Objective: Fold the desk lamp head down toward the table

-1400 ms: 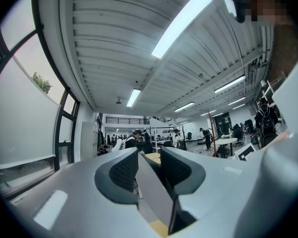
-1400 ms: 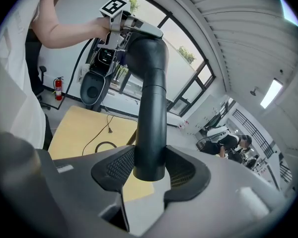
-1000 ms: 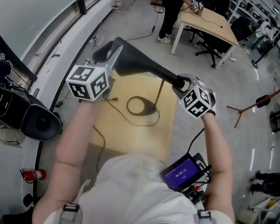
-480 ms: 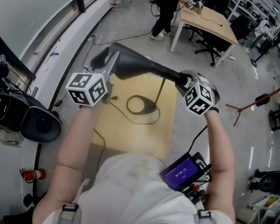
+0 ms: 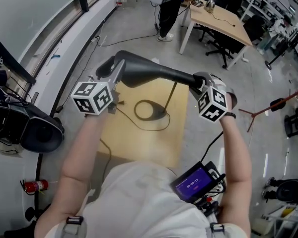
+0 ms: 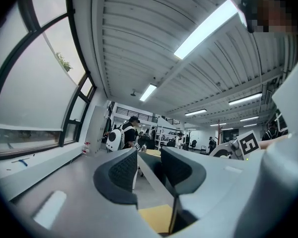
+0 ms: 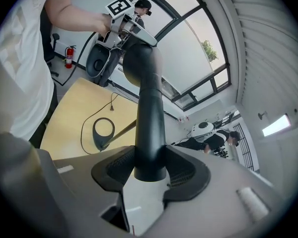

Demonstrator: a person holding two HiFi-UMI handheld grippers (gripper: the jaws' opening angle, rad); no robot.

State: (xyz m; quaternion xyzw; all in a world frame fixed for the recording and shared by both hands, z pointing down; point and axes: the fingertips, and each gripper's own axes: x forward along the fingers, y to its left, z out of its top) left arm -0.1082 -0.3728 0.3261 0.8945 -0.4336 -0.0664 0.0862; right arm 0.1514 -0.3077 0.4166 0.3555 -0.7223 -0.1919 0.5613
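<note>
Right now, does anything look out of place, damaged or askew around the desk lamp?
Nothing stands out. The ring base sits flat on the yellow table, its cord trails loosely across the tabletop, and the right tongs grip the lamp head.

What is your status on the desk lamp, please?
Right gripper clamped on lamp head. Left gripper just opening, head's edge between jaws. Head not yet folded down. Nothing blocking.
</note>
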